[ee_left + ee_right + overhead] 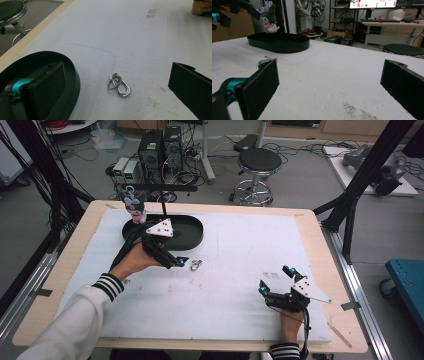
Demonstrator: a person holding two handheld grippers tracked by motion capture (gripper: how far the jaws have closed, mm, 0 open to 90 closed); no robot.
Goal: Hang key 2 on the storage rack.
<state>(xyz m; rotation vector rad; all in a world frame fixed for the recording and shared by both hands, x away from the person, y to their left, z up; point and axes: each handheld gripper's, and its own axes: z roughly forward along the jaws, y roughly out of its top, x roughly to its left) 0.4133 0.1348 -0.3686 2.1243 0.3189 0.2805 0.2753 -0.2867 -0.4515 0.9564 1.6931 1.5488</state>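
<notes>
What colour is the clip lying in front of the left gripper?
Shiny silver metal, with a ring through it; the clip shows best in the left gripper view.

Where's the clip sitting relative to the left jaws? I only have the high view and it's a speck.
Observer: In the left gripper view the carabiner with a key ring lies flat on the white foam sheet, between the two open jaws and a little ahead of them, untouched.
Operator: And the tray?
Observer: The black oval tray is beside the carabiner, not touching it; the near jaw overlaps the tray's rim in that view.
Operator: Right gripper doing anything?
Observer: Its own view shows the jaws wide open with nothing between them, low over the foam.
Operator: What's at the tray's far end?
Observer: A plush toy, black-hooded with a pink and white face, stands behind it.
</notes>
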